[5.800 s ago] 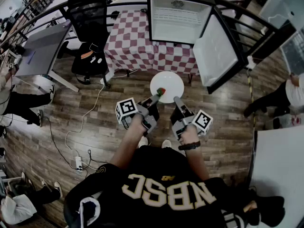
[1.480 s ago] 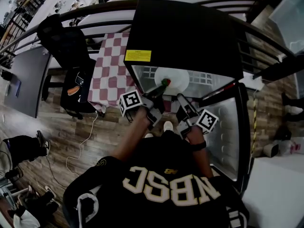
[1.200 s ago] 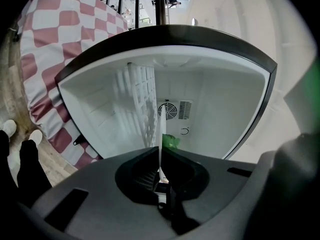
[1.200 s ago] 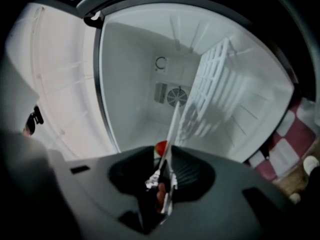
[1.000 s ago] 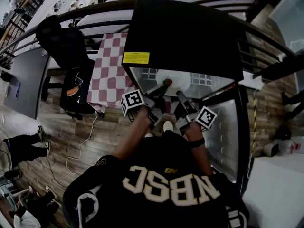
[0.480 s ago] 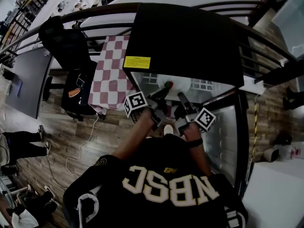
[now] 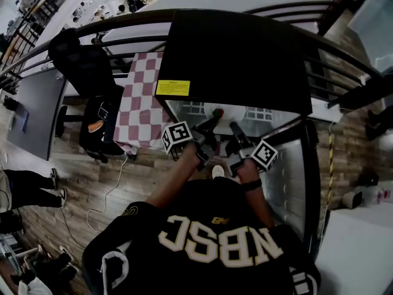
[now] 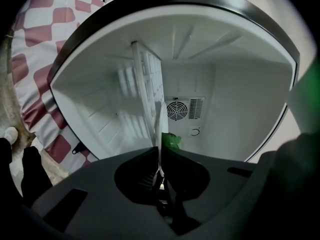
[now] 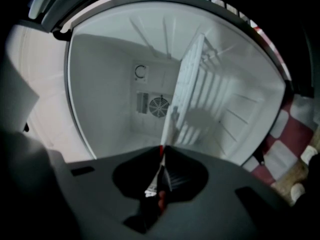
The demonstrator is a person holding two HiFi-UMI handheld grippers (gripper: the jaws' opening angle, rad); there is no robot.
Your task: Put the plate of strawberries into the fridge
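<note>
A white plate (image 7: 232,111) with a red strawberry (image 7: 216,111) on it sits just inside the open black fridge (image 7: 239,48), half hidden under the fridge's top. My left gripper (image 7: 212,121) is shut on the plate's near left rim and my right gripper (image 7: 235,126) is shut on its near right rim. The left gripper view has the plate (image 8: 159,134) edge-on between the closed jaws of that gripper (image 8: 159,156), a green strawberry leaf (image 8: 170,140) beside it. In the right gripper view the plate's rim (image 9: 168,126) is likewise pinched by the gripper (image 9: 161,156).
The white fridge interior holds a wire shelf (image 8: 147,94) and a rear fan grille (image 8: 176,110). The open fridge door (image 7: 295,177) hangs at the right. A checkered tablecloth (image 7: 140,100), a black office chair (image 7: 86,60) and a dark railing (image 7: 92,26) lie to the left.
The plate, earlier held above the wooden floor before the fridge, has moved forward into the fridge opening. Over the last second it slid further under the fridge's top.
</note>
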